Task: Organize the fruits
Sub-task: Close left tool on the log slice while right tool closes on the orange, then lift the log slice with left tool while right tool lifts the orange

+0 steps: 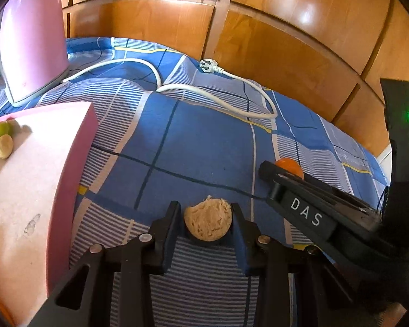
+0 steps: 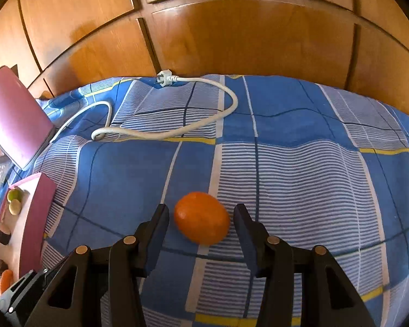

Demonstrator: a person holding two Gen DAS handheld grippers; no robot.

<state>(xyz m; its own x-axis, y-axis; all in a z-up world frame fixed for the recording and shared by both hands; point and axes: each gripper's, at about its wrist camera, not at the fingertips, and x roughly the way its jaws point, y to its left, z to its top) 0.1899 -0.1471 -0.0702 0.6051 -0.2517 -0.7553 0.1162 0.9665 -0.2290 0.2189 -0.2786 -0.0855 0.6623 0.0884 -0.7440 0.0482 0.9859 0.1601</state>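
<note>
Broadly, one blue checked cloth (image 2: 300, 169) covers the surface, with one pink tray (image 1: 41, 179) at its left edge and one white cord (image 2: 177, 133) behind. Two grippers work: the left gripper (image 1: 207, 219) clamps a round tan, rough-textured fruit (image 1: 207, 219); the right gripper (image 2: 201, 218) stands wide around a smooth, glossy orange (image 2: 201, 218) lying on the cloth, apparently not touching. Two small fruits, green (image 1: 2, 128) and beige (image 1: 3, 146), lie in the tray's far corner.

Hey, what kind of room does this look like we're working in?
Probably a bedroom: the fruit lies on a blue plaid bedsheet with soft wrinkles, glossy wooden wardrobe doors stand right behind it, and a white power cord trails across the sheet from a pink appliance.
</note>
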